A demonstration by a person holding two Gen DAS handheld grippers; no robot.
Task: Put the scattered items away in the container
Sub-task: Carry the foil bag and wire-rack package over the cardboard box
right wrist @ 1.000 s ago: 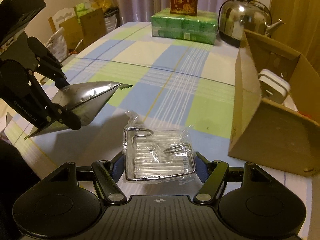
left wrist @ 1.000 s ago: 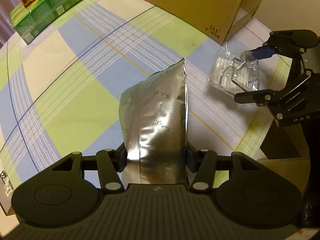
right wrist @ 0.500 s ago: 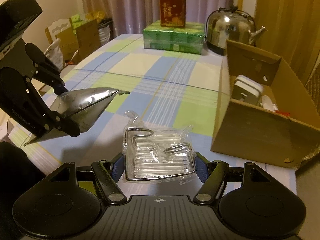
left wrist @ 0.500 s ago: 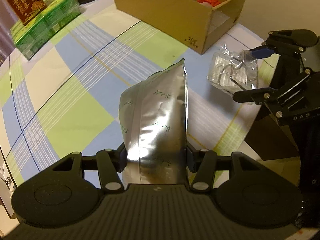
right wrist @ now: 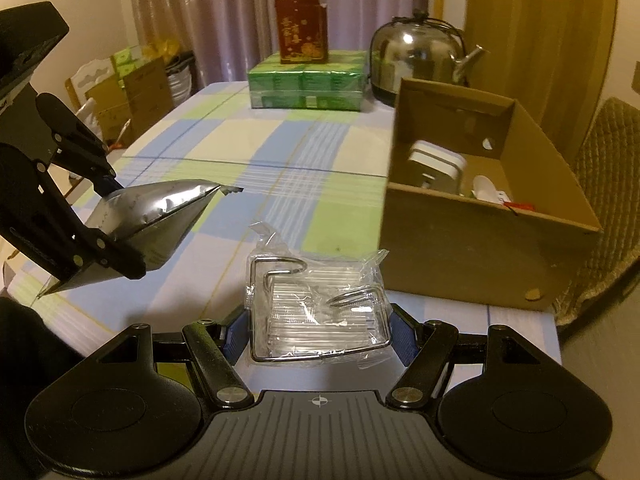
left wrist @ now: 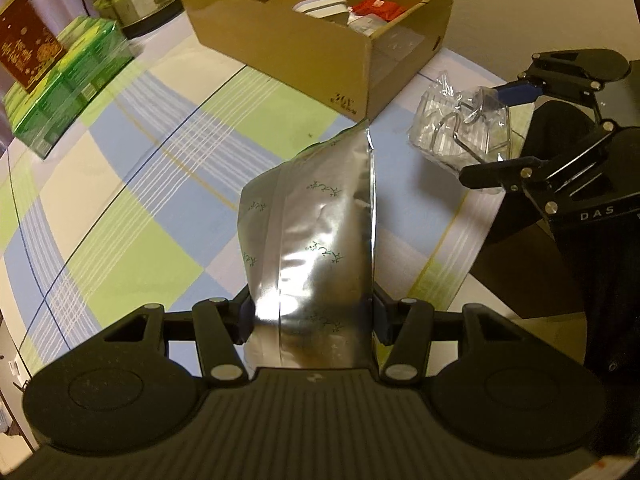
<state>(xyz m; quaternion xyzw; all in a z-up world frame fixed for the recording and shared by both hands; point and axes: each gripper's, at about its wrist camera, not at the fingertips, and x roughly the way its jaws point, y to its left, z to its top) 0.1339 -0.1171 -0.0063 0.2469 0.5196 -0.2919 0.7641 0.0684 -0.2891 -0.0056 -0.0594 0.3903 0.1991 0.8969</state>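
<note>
Here the left hand-held gripper is pinching a silver foil pouch near its lower end, holding it in the middle of the left wrist view, clear above the checked worktop. The right hand-held gripper is pressed against the sides of a clear plastic packet with a bent wire frame inside, low and central in the right wrist view, also lifted off the cloth. The cardboard box, the likely container, stands at the right of that view and already holds a white item and some small things (one of them red); in the left wrist view it fills the upper middle of the frame. The pouch looks light and crinkly, smooth enough to slip, so a hold across its filled body seems safer than one on the thin sealed edge. The packet's film is soft and slick, while the wire inside is stiff, so squeezing on the frame should give the firmer hold. Both items look ready to be carried over the box's rim and let go.
</note>
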